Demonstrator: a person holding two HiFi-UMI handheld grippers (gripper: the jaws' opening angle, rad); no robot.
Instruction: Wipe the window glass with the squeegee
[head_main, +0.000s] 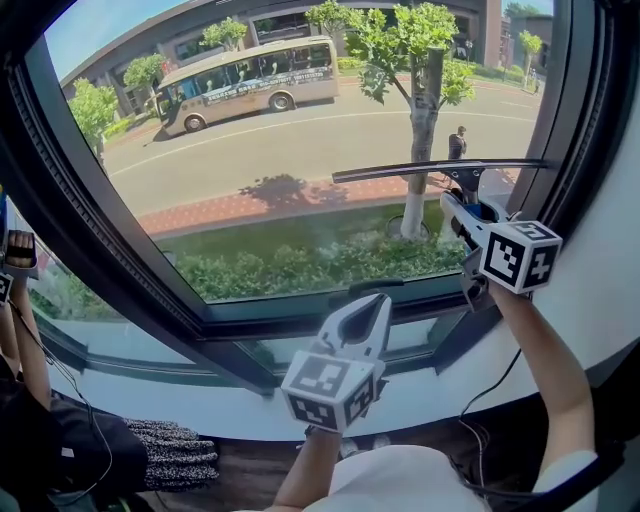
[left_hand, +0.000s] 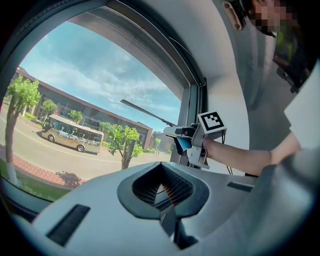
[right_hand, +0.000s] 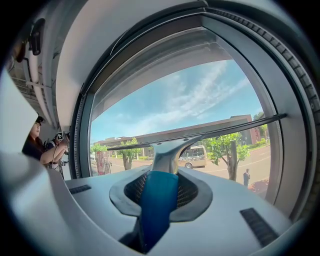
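The squeegee (head_main: 440, 168) has a long dark blade lying level against the window glass (head_main: 280, 150) at its right side. Its blue handle (head_main: 485, 211) sits in my right gripper (head_main: 465, 205), which is shut on it, right of centre. In the right gripper view the blue handle (right_hand: 155, 200) runs out between the jaws to the grey head and blade (right_hand: 200, 137) on the glass. My left gripper (head_main: 365, 310) hangs lower, near the bottom frame, shut with nothing in it. The left gripper view shows its closed tips (left_hand: 161, 167), and beyond them the right gripper (left_hand: 182, 135) and the squeegee blade (left_hand: 147, 112).
A dark window frame (head_main: 250, 330) runs under the glass, with a white sill ledge (head_main: 200, 400) below it. The frame's right post (head_main: 560, 120) stands just beyond the blade's end. Another person (head_main: 18, 255) works at the far left. A dark speckled cloth (head_main: 170, 455) lies on the floor.
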